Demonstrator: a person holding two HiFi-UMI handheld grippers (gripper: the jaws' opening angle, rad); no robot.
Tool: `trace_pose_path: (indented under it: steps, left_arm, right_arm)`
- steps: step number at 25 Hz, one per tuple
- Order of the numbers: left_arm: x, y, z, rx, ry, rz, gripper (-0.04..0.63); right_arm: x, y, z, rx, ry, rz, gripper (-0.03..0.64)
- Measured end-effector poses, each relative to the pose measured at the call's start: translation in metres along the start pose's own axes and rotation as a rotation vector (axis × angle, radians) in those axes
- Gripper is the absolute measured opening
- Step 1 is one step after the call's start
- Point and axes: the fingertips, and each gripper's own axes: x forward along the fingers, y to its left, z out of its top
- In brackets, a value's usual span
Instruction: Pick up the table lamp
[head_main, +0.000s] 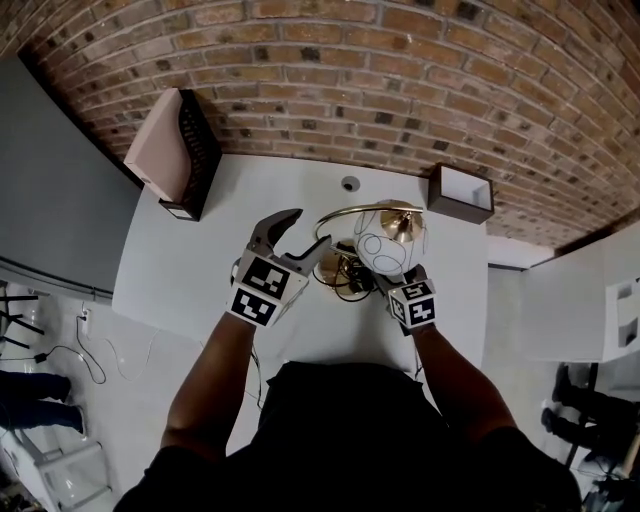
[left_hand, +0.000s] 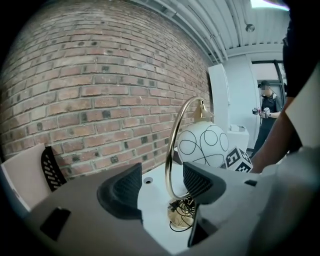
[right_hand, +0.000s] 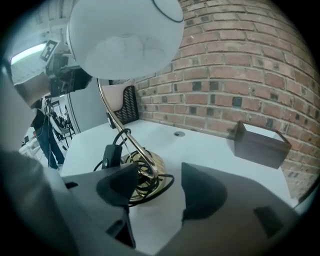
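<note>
Head view: table lamp (head_main: 385, 245) with white globe shade, black line pattern and brass base stands upright mid white table (head_main: 200, 270), near the brick wall. Black cord (right_hand: 165, 180) is coiled on its base.

My left gripper (left_hand: 162, 182) is just left of the lamp. Jaws wide, brass arc stem (left_hand: 169, 155) between them, nearer one jaw. Contact: can't tell.

My right gripper (right_hand: 152, 185) is low by the lamp base, under the globe. Jaws partly apart, pads on nothing.
</note>
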Motion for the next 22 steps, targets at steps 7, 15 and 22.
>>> trace_pose_path:
  steps: [7,15,22]
  left_arm:
    - [0.004,-0.002,0.005,0.011,-0.002,-0.005,0.212]
    - [0.007,-0.006,0.004,0.006,0.012,-0.010,0.172]
    - [0.006,-0.008,0.004,0.018,0.020,-0.005,0.125]
  right_arm:
    - [0.012,0.008,-0.003,-0.029,0.033,0.017,0.214]
    - [0.017,0.014,-0.006,-0.032,0.051,0.041,0.161]
    - [0.020,0.011,-0.006,-0.060,0.058,0.028,0.118]
